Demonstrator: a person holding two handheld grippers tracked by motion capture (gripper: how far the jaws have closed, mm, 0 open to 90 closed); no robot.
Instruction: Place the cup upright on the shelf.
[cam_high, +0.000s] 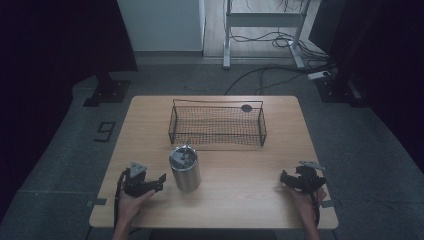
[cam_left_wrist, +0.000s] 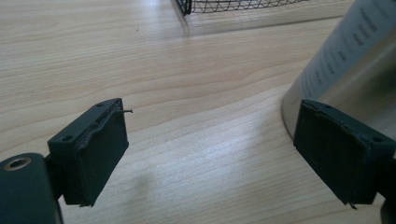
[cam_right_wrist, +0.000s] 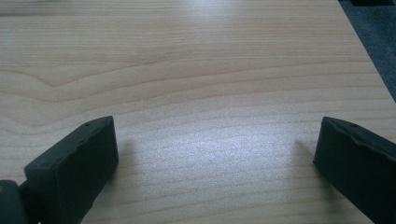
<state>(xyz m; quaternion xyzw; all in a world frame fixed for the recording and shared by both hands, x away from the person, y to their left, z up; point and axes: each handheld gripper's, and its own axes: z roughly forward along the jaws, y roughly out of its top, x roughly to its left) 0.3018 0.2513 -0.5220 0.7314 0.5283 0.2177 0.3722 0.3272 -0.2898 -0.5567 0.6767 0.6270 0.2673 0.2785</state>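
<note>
A steel tumbler (cam_high: 185, 168) with a lid stands upright on the wooden table (cam_high: 240, 200), in front of a black wire basket (cam_high: 217, 125). My left gripper (cam_high: 156, 181) rests just left of the tumbler, open, nothing between its jaws. In the left gripper view the tumbler (cam_left_wrist: 348, 60) rises right behind the right-hand jaw, and a corner of the basket (cam_left_wrist: 233, 5) shows at the top. My right gripper (cam_high: 287, 179) sits near the table's right front, open over bare wood (cam_right_wrist: 210, 93).
A small dark round object (cam_high: 246, 107) lies at the basket's far right rim. Beyond the table stand a white desk frame (cam_high: 260, 30) and floor cables (cam_high: 270, 70). Dark curtains flank both sides. The table's right edge (cam_right_wrist: 369, 60) is close to my right gripper.
</note>
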